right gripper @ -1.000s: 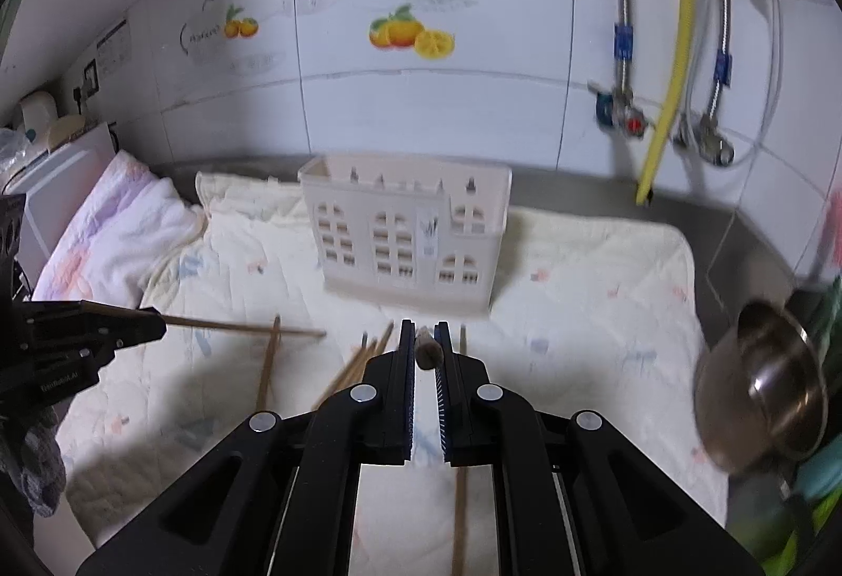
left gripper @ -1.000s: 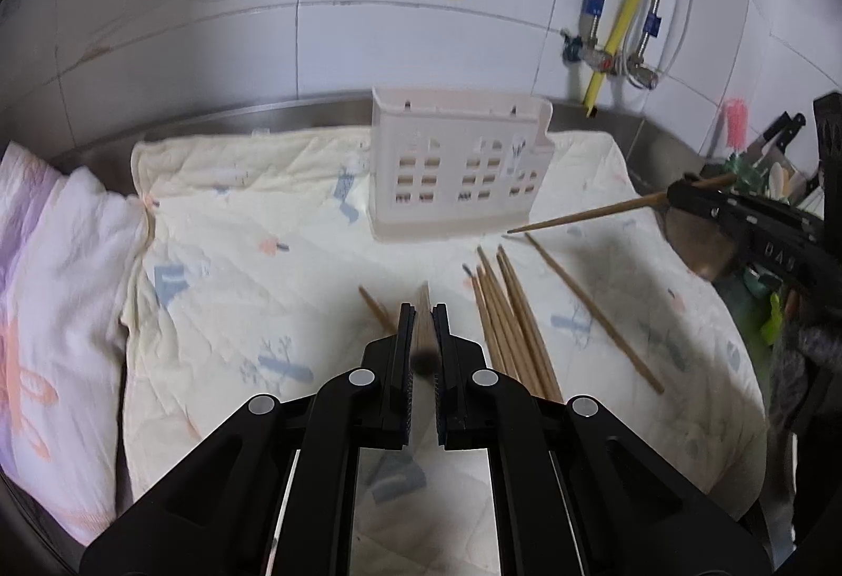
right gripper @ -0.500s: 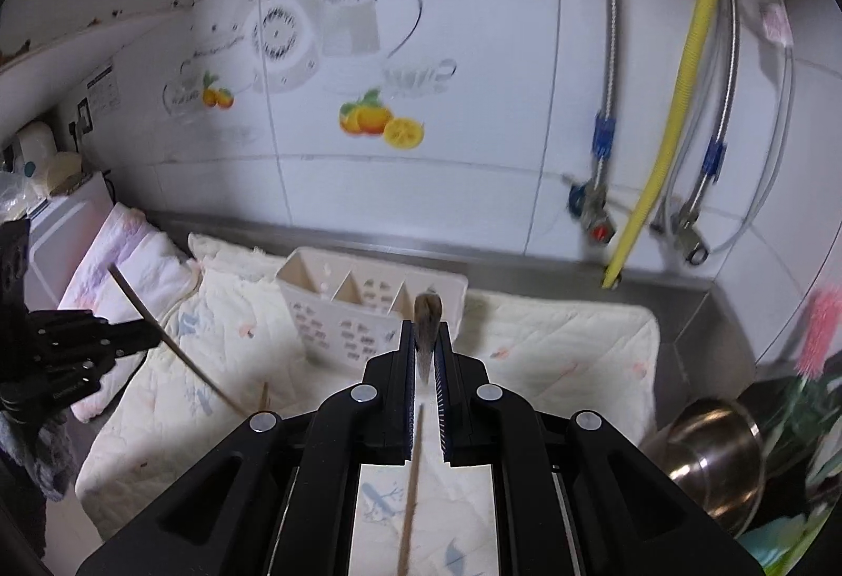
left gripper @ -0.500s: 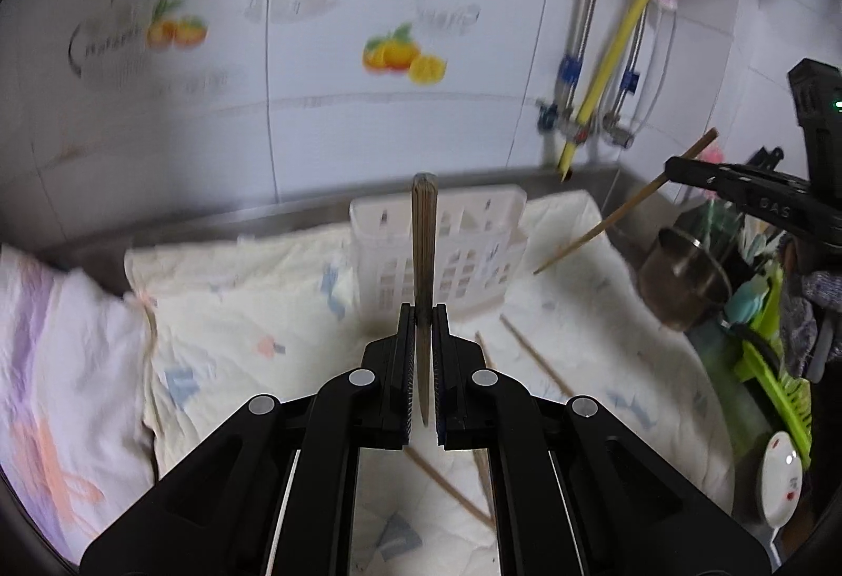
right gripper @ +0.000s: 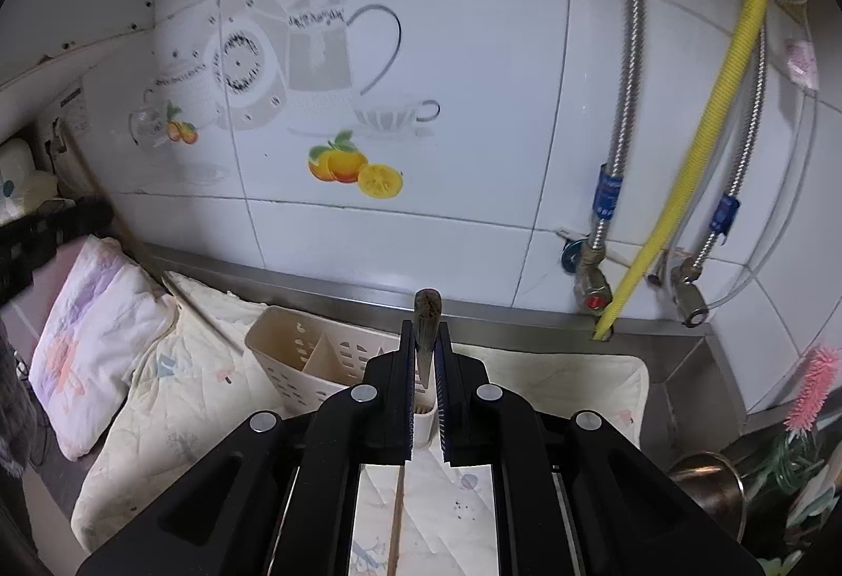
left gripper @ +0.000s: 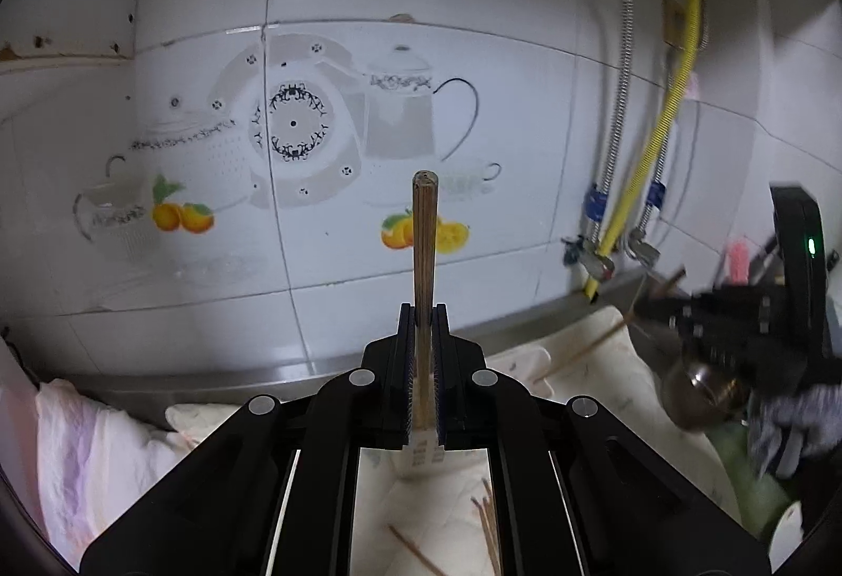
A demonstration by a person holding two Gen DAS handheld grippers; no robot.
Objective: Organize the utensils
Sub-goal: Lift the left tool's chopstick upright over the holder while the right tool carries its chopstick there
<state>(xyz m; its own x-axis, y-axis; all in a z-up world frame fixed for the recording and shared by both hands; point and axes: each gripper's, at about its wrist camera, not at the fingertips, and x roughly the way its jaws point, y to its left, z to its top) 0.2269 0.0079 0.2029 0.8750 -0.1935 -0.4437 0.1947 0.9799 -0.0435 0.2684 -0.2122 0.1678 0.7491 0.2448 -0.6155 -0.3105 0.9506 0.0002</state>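
My left gripper [left gripper: 422, 320] is shut on a wooden chopstick [left gripper: 424, 255] that stands upright, high above the quilted cloth [left gripper: 605, 397]. My right gripper [right gripper: 425, 339] is shut on another wooden chopstick [right gripper: 426, 318], tilted up, just in front of and above the cream utensil holder [right gripper: 310, 360] with its open compartments. A few loose chopsticks [left gripper: 487, 523] lie on the cloth below the left gripper. In the left wrist view the right gripper [left gripper: 737, 323] shows blurred at the right with its chopstick. The left gripper's chopstick [right gripper: 152, 265] crosses the right wrist view's left side.
A tiled wall [right gripper: 421, 102] with teapot and orange decals stands behind. Metal hoses and a yellow hose [right gripper: 700, 144] hang at the right. A folded pink-white cloth [right gripper: 94, 328] lies left. A steel pot [right gripper: 710, 486] and a pink brush [right gripper: 815, 386] sit at the right.
Both grippers have risen and tilted up with their chopsticks, so the wall fills the views. The right gripper has come closer to the utensil holder.
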